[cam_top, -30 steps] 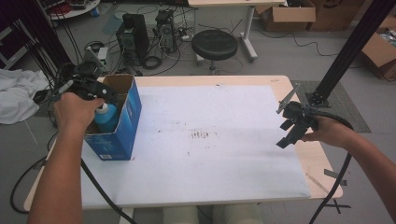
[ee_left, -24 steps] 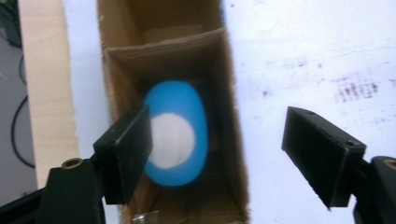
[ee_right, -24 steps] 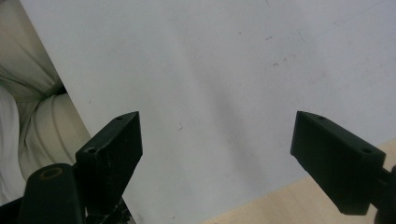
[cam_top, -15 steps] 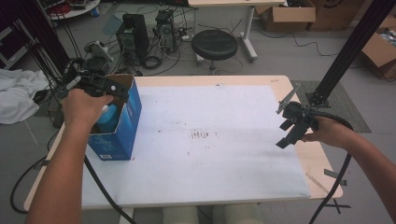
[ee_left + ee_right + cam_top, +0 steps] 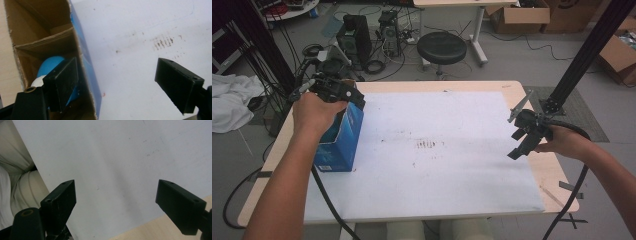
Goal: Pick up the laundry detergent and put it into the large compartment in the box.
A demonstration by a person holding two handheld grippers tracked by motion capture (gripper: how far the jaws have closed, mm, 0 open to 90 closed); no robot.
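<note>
Since a moment ago my left claw (image 5: 343,93) has lifted out of the blue cardboard box (image 5: 343,141) toward the worktop's (image 5: 472,89) far left corner, its jaws having just been opening; they now gape with nothing between them. That box stands near the left edge, a blue and white bottle (image 5: 48,67) lying inside. My right claw (image 5: 523,131) hangs released by the right edge, over the white sheet (image 5: 447,165).

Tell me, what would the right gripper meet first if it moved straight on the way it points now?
Probably the white sheet covering the table; nothing stands between the open right gripper and it, though depth is unclear.
</note>
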